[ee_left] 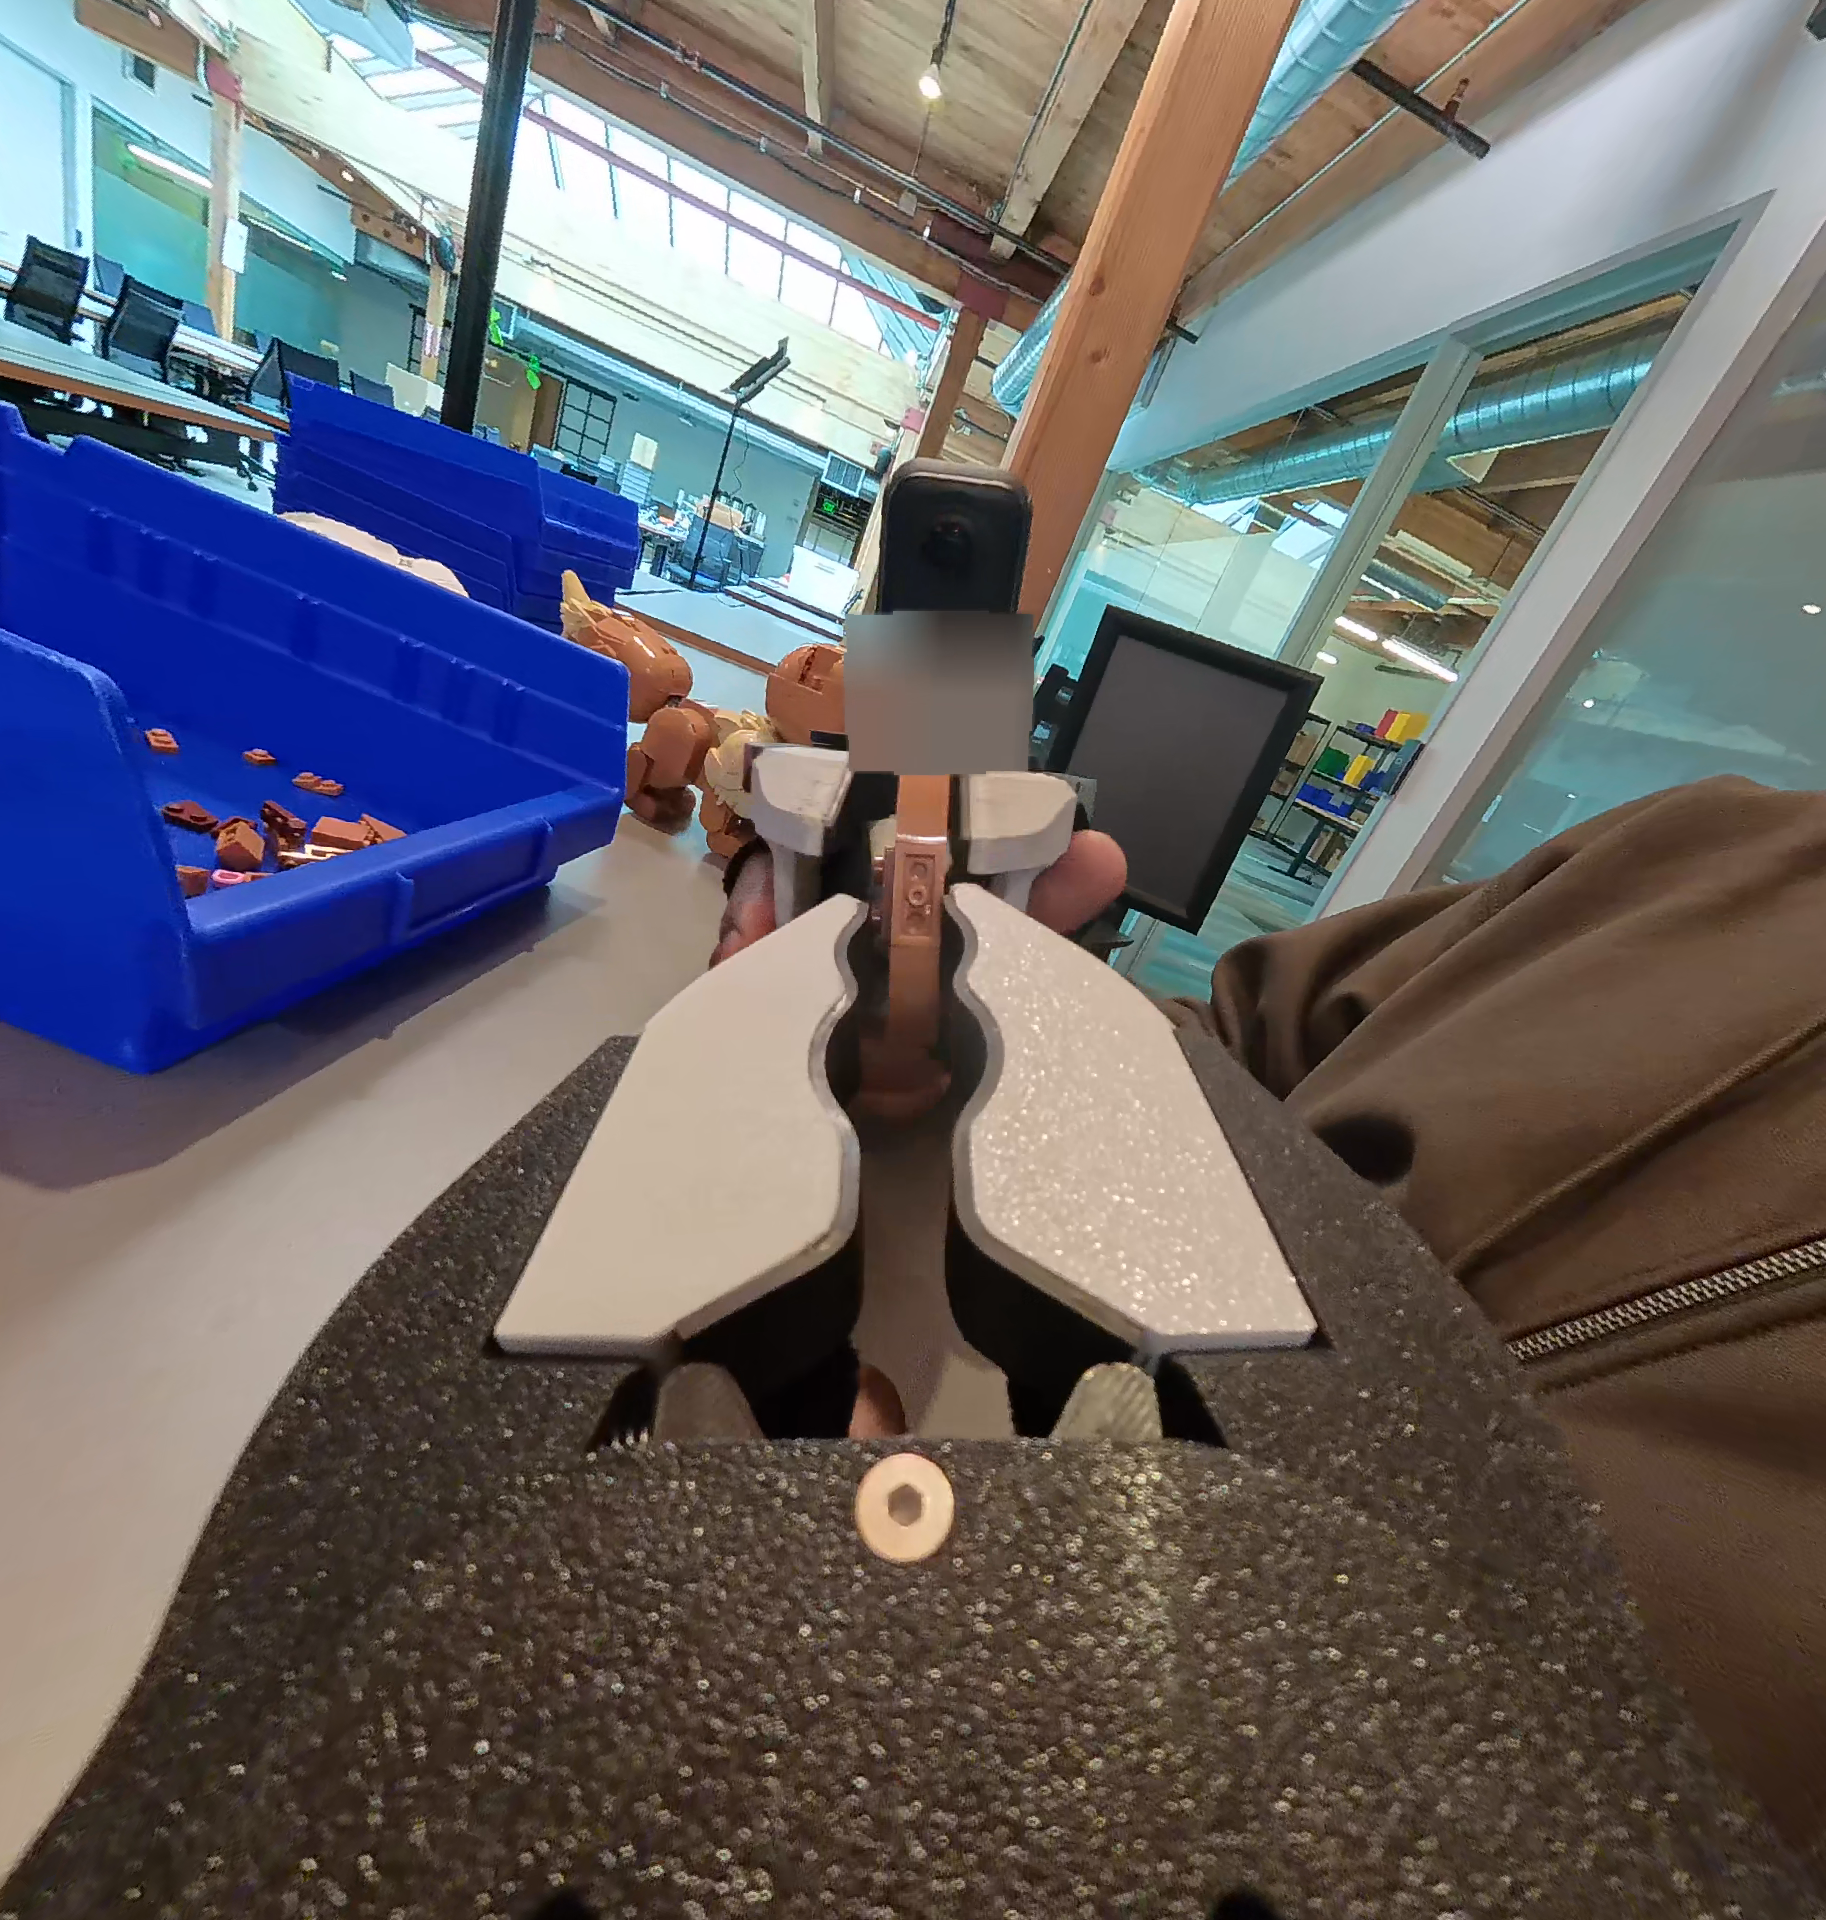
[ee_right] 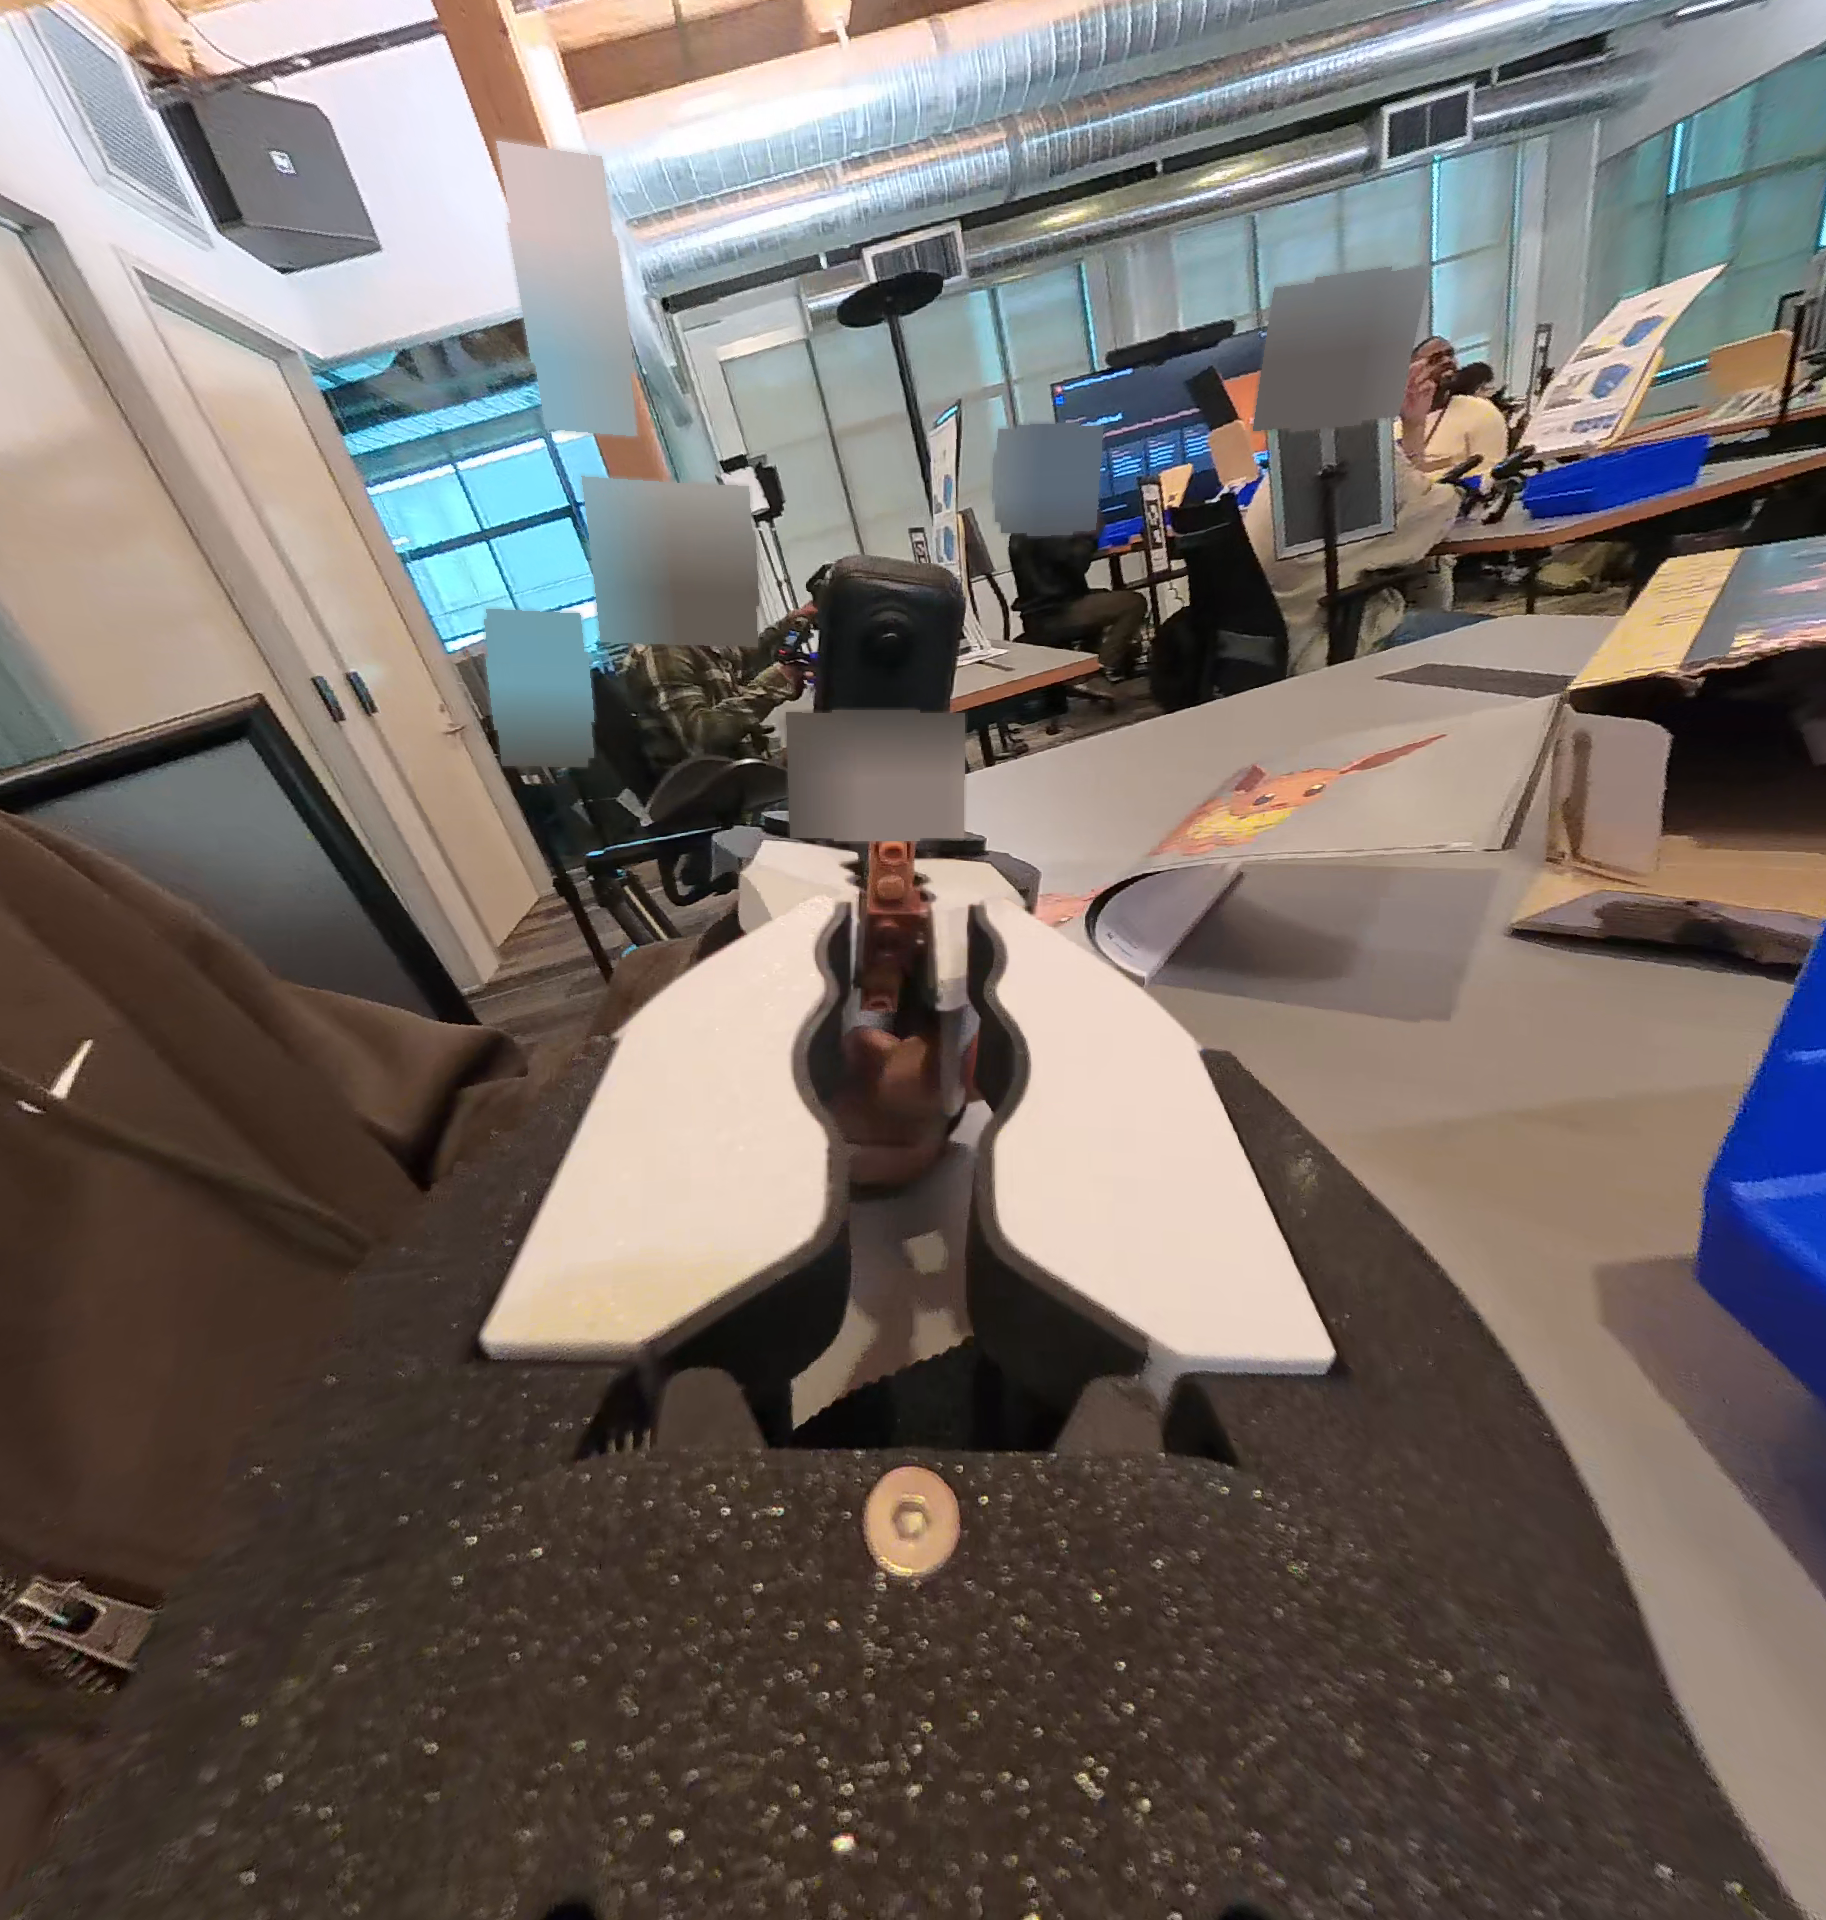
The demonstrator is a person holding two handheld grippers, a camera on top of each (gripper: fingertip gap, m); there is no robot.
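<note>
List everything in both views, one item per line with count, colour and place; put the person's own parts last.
Storage bins: several, blue, on the table to the left; the near one holds loose brown bricks.
Brick-built figure pieces: a cluster, orange-brown and cream, behind the near bin.
Booklet: one, open, with an orange creature picture, on the grey table.
Dark framed panel: one, black, standing off the table.
Brown brick assembly: one, gripped between both grippers.
Left gripper: white fingers closed on the assembly.
Right gripper: white fingers closed on the same assembly.
Brown jacket: the person's.
</note>
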